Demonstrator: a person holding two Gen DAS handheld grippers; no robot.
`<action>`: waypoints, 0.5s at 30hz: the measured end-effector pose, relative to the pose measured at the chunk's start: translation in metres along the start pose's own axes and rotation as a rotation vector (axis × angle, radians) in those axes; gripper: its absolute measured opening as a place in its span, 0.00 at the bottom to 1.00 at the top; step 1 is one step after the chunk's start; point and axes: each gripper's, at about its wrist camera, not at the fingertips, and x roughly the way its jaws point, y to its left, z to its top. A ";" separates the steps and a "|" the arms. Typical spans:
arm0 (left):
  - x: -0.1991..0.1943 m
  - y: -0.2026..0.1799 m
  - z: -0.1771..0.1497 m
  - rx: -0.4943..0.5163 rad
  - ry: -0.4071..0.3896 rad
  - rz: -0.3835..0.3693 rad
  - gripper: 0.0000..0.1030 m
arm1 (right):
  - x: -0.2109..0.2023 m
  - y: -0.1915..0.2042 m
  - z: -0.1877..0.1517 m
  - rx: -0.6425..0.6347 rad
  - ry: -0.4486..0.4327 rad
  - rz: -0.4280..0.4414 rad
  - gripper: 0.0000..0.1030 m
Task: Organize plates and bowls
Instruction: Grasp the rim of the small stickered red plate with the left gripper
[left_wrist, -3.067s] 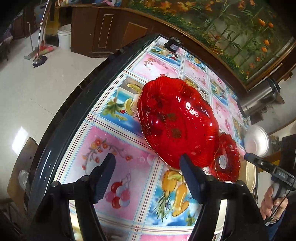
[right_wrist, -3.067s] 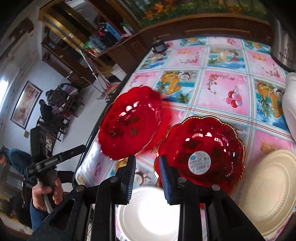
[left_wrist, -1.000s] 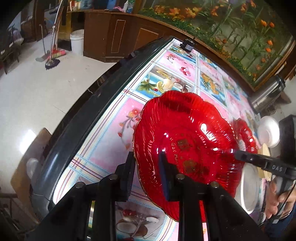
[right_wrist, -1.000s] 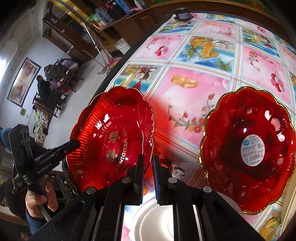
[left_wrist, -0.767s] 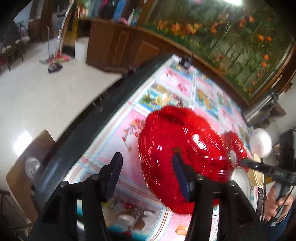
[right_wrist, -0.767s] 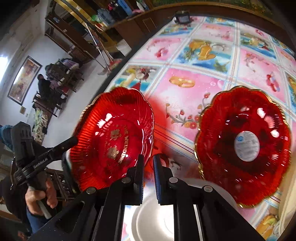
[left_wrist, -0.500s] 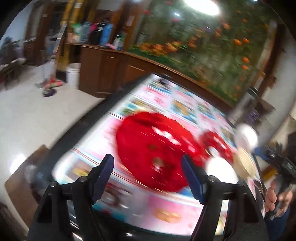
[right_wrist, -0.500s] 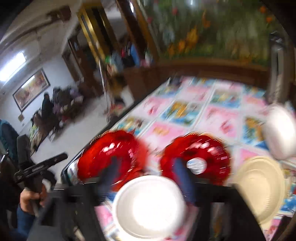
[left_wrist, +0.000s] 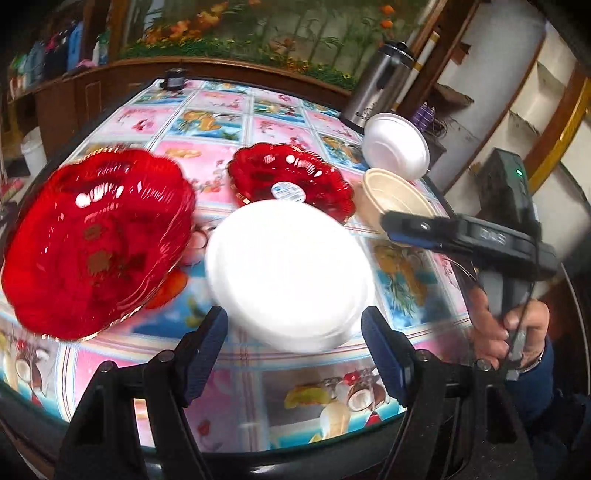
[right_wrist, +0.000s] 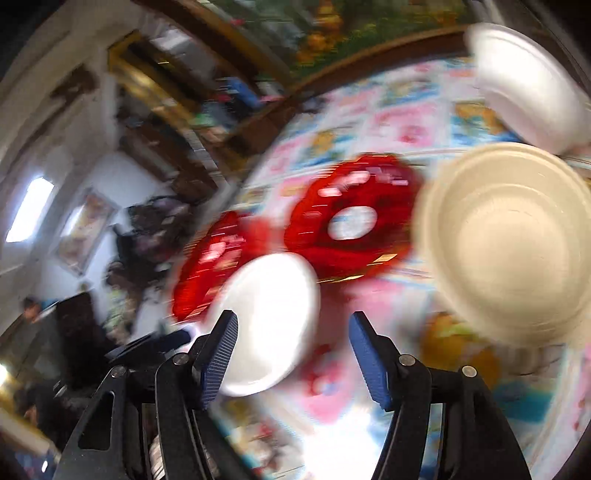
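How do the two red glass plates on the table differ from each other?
The near red plate looks bigger and carries gold lettering in its middle; the far red plate looks smaller and has a round white sticker there. The near one sits at the table's edge, the far one nearer the middle. Both are translucent red with scalloped rims.

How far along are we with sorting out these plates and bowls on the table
Early days. Nothing is stacked yet: the large red plate, the smaller red plate, the white plate, the beige bowl and the white bowl all lie separately on the table. Nothing is in hand: left gripper and right gripper are both open and empty. All grouping remains.
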 end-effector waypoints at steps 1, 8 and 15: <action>-0.004 -0.004 0.004 0.014 -0.009 -0.004 0.72 | -0.002 -0.002 0.003 0.005 -0.017 -0.027 0.65; -0.018 -0.002 0.066 0.013 -0.039 0.052 0.72 | 0.015 -0.004 0.022 0.086 -0.002 -0.034 0.32; 0.002 0.039 0.104 -0.102 -0.009 0.093 0.72 | 0.039 -0.011 0.032 0.133 0.027 -0.147 0.29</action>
